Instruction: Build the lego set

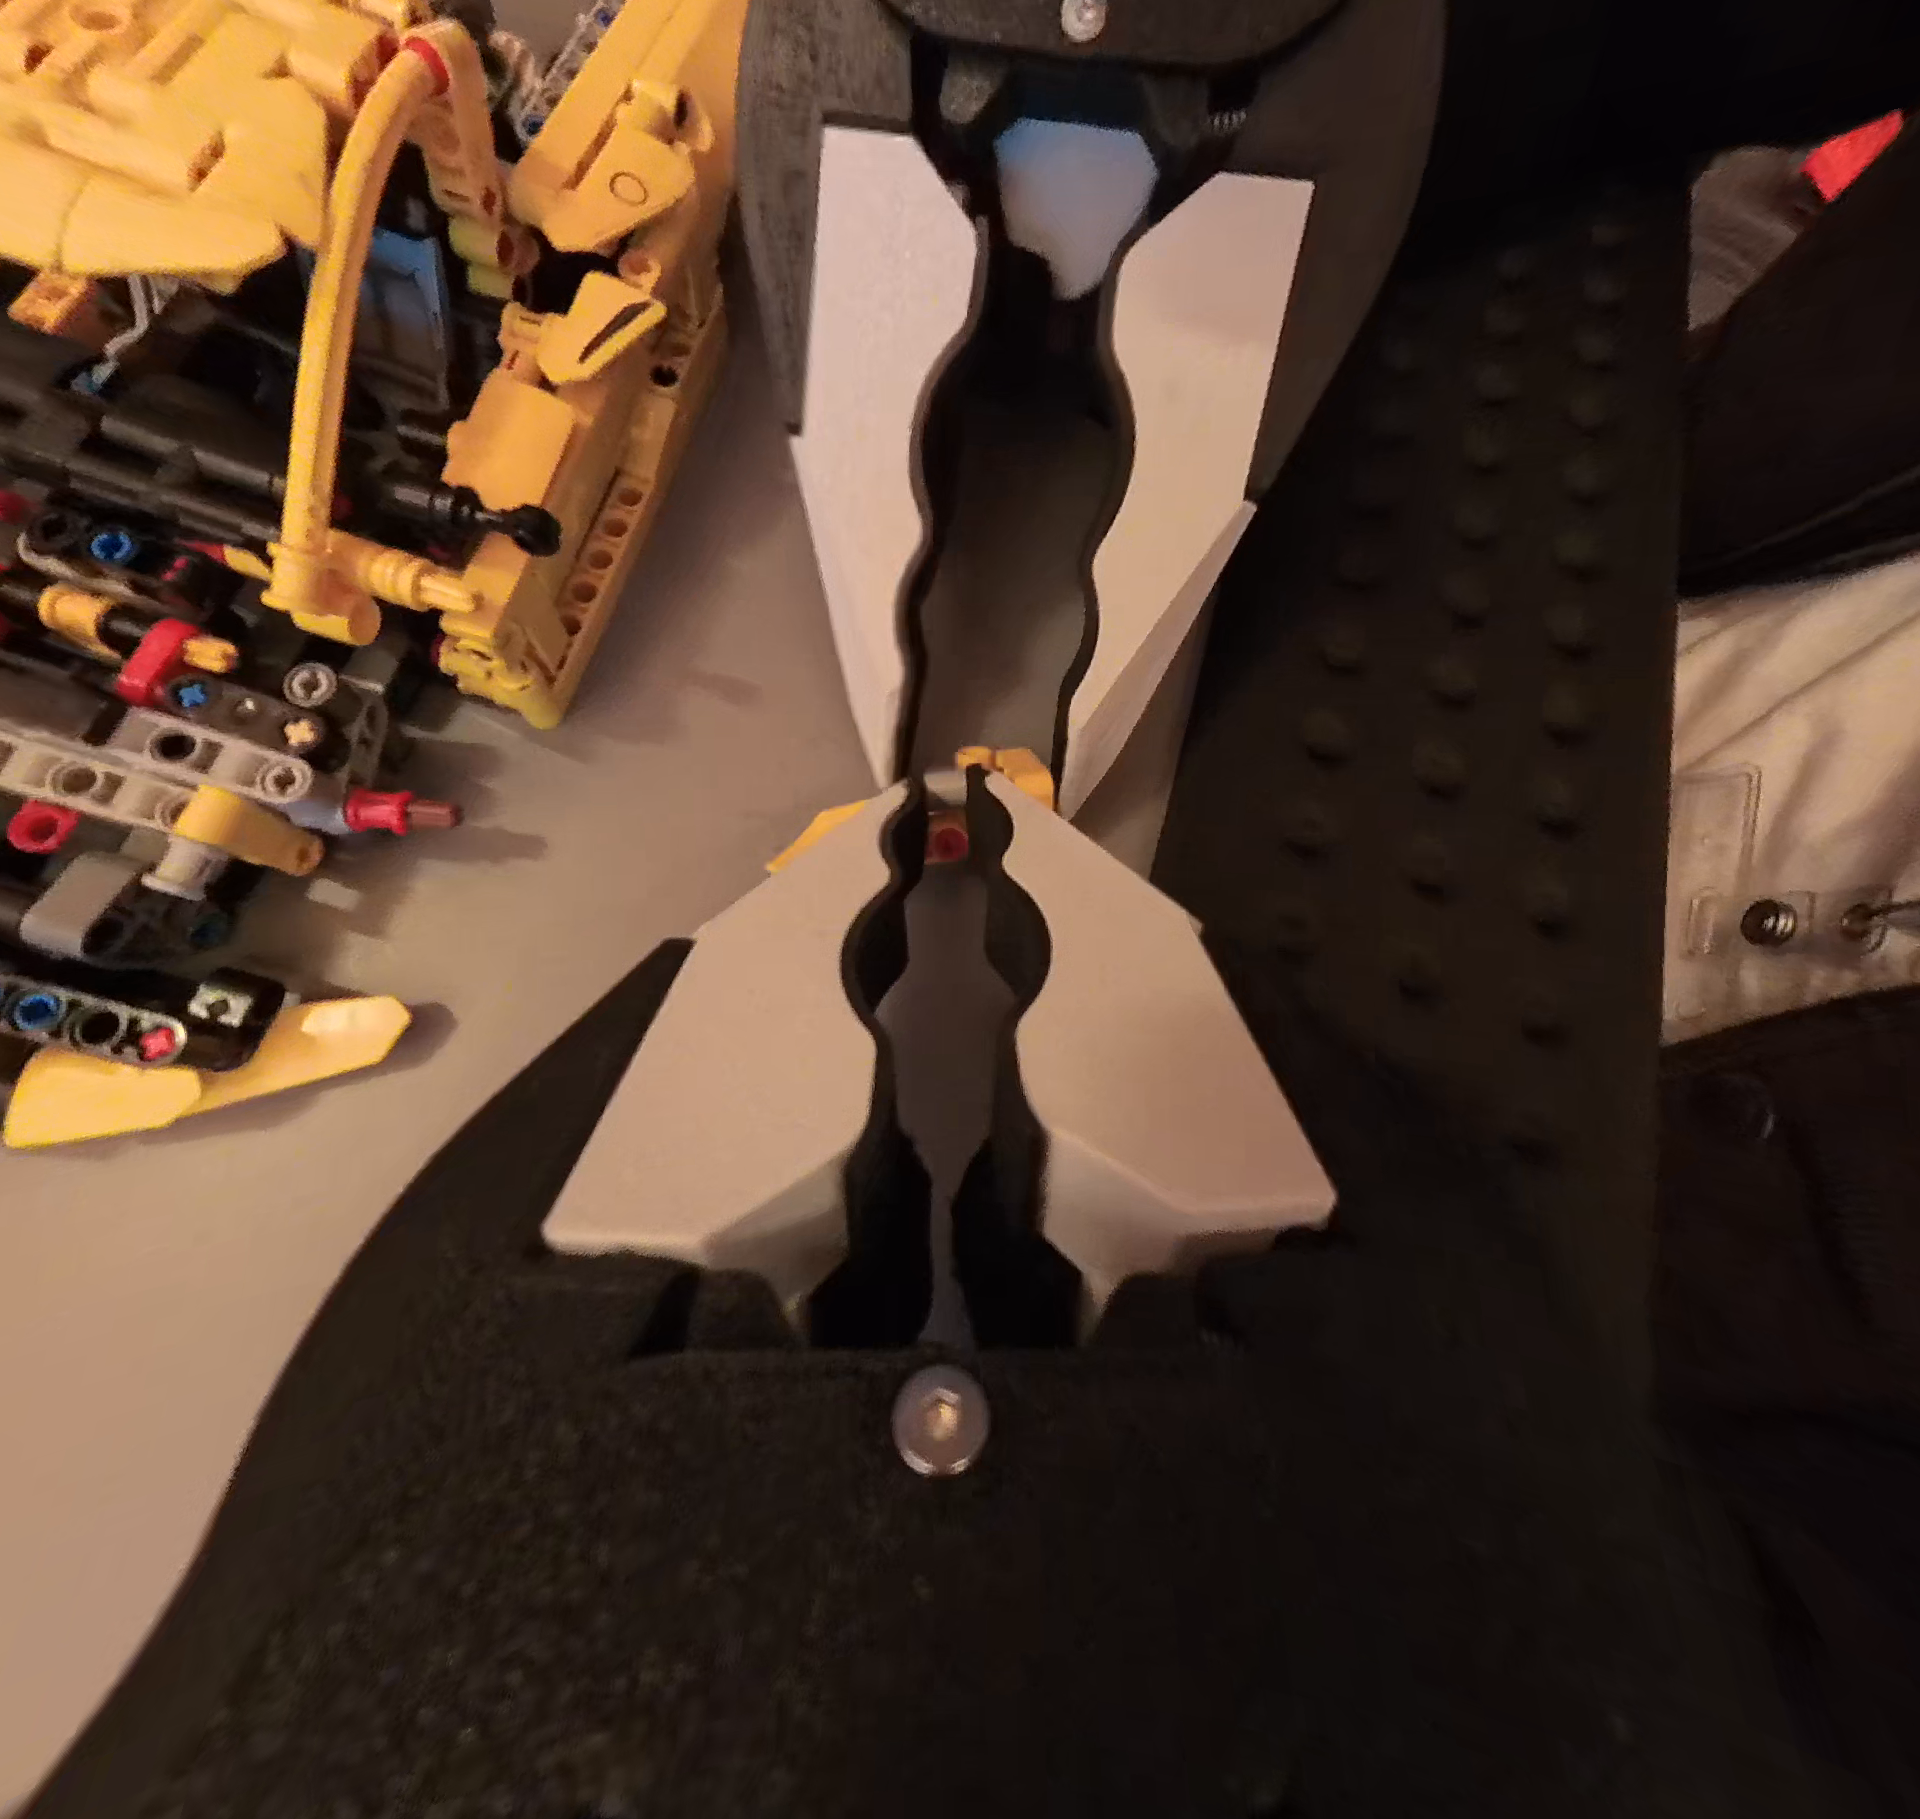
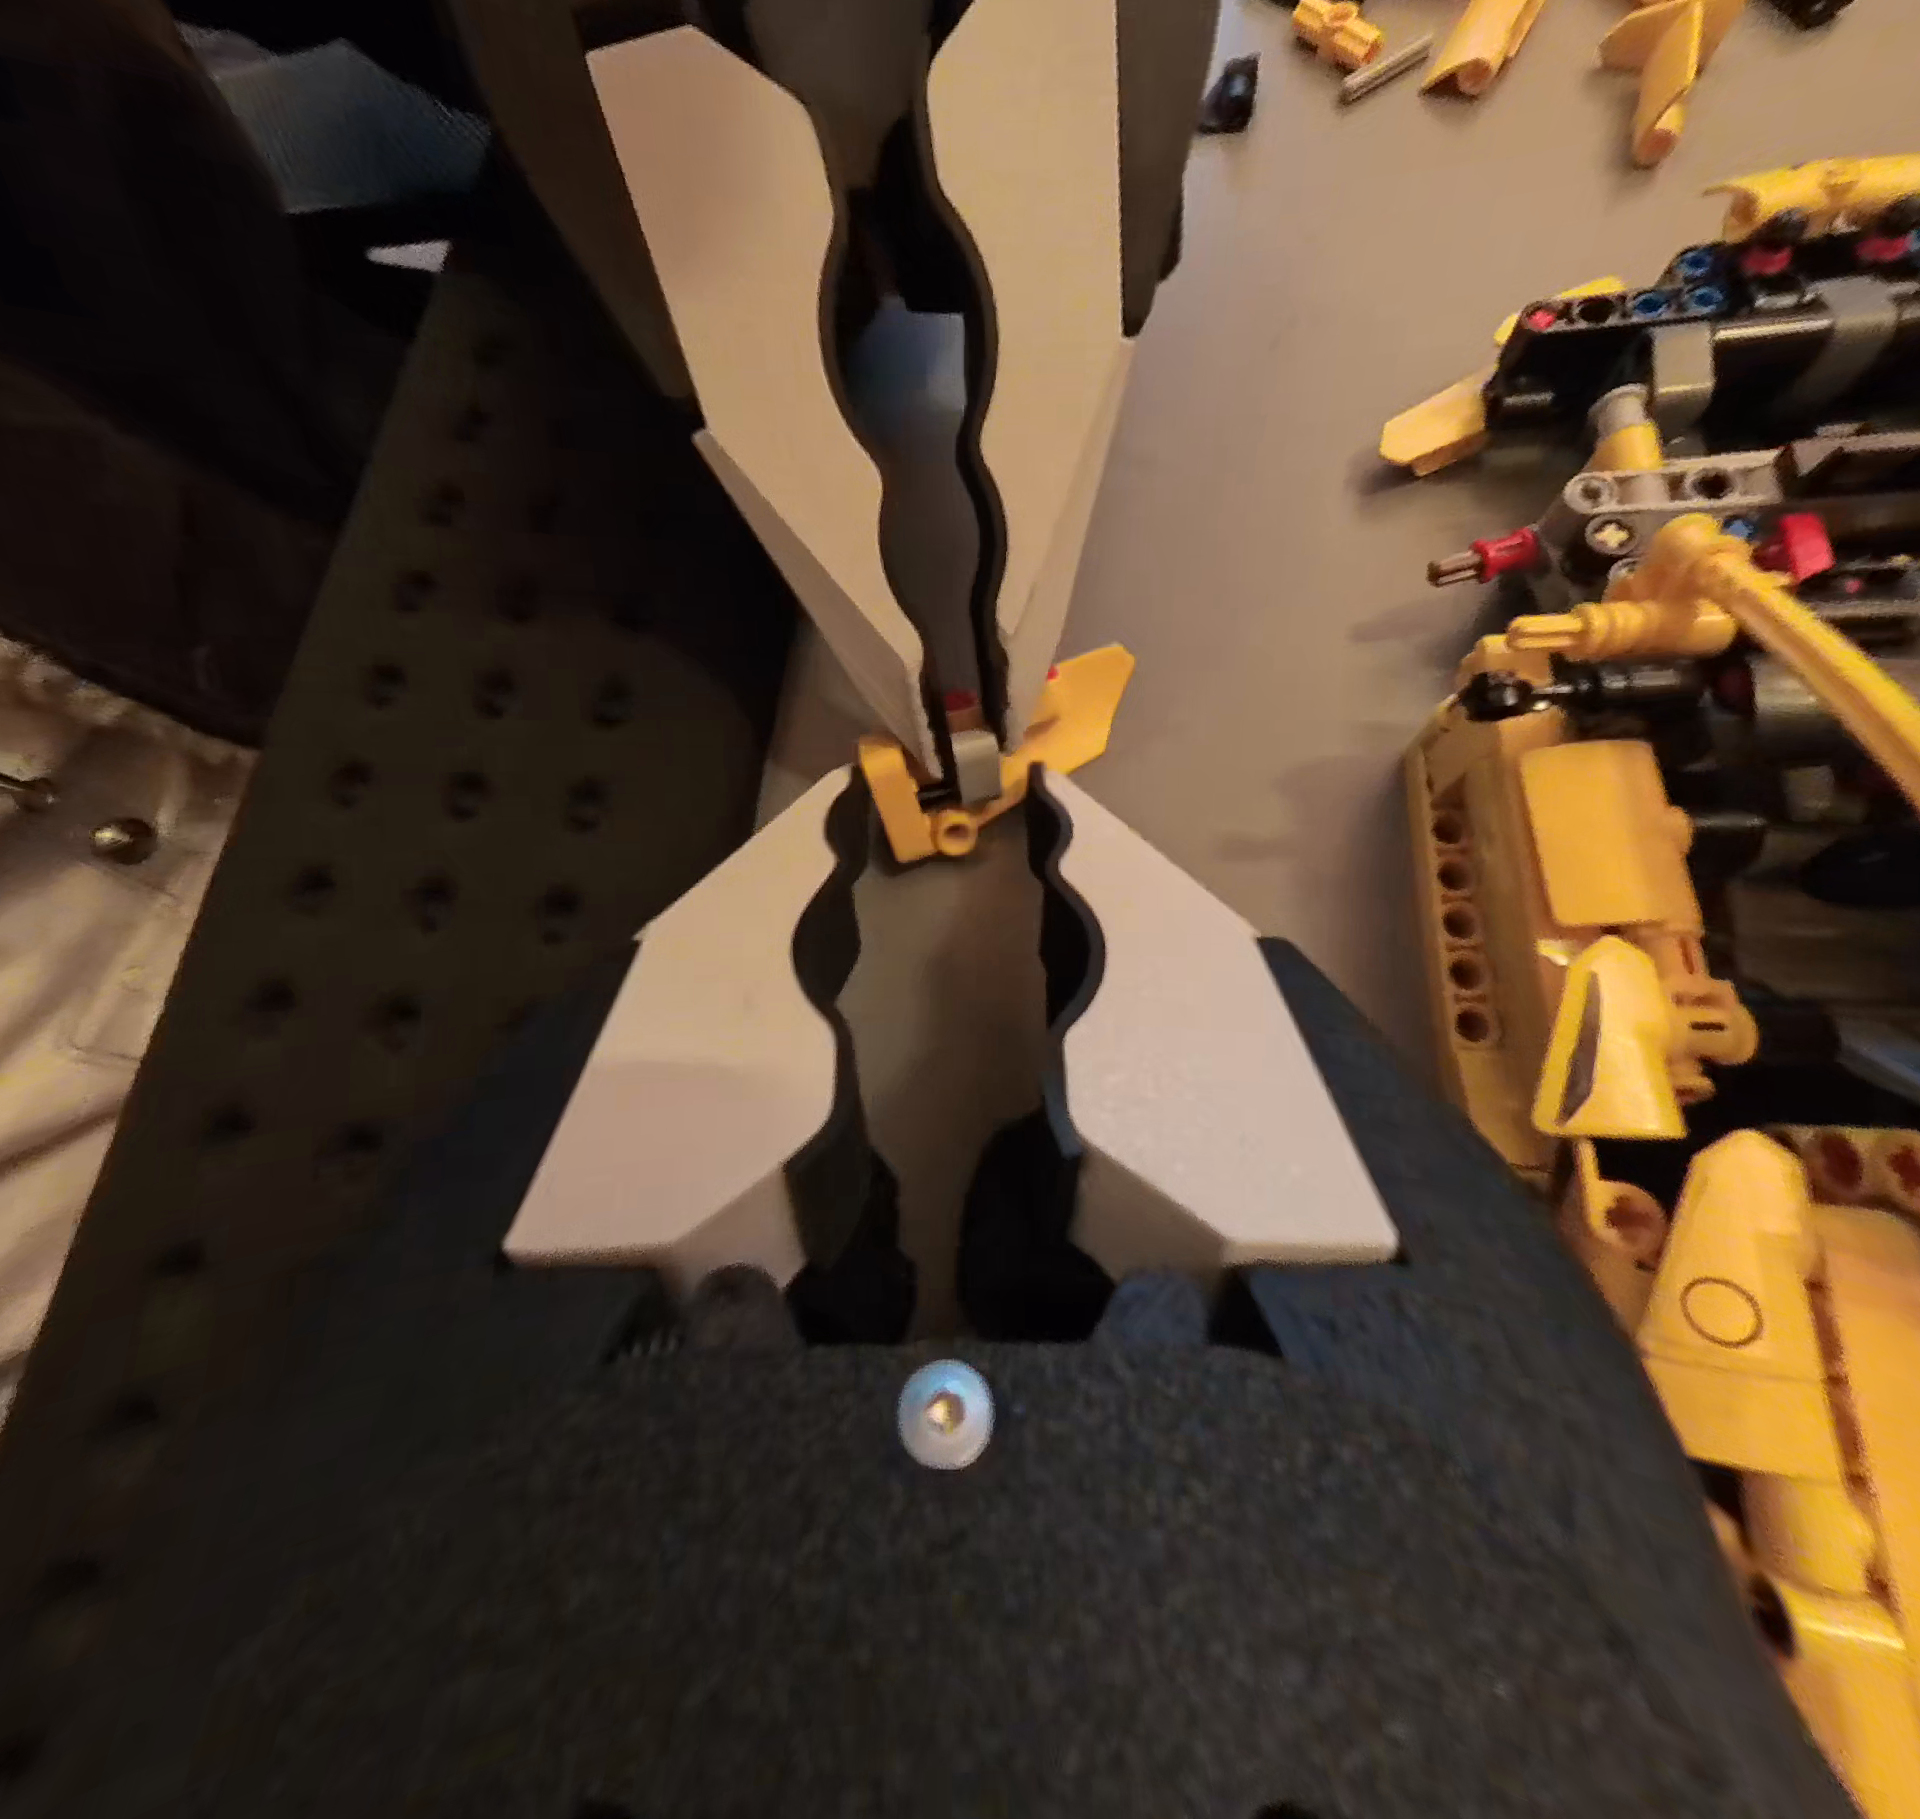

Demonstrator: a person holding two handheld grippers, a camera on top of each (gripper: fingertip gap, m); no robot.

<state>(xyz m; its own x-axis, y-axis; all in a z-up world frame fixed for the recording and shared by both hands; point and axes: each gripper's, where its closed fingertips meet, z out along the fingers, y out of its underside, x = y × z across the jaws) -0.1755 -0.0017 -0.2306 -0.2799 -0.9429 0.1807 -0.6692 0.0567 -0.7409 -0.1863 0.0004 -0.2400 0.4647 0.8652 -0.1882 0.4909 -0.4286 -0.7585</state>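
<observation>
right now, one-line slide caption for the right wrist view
Two grippers meet tip to tip, right gripper and left gripper both pinching a small yellow piece beside the yellow model.

Rig appearance, both handheld grippers as I see them through the wrist feeds.

My left gripper point(image 1: 945, 782) has two pale grey wedge-shaped fingers point(image 1: 1122, 1042) with black wavy inner pads, seated in a black textured body; one silver screw point(image 1: 940, 1418) sits on the centreline just behind the finger roots. My right gripper point(image 2: 940, 782) is built the same: grey faceted fingers point(image 2: 686, 1094), black scalloped pad edges, grainy black mount, a silver screw point(image 2: 943, 1411) centred behind the fingers. Beside each gripper's fingers I see the other's black side plate point(image 1: 1455, 626), covered in rows of small round dimples.
</observation>
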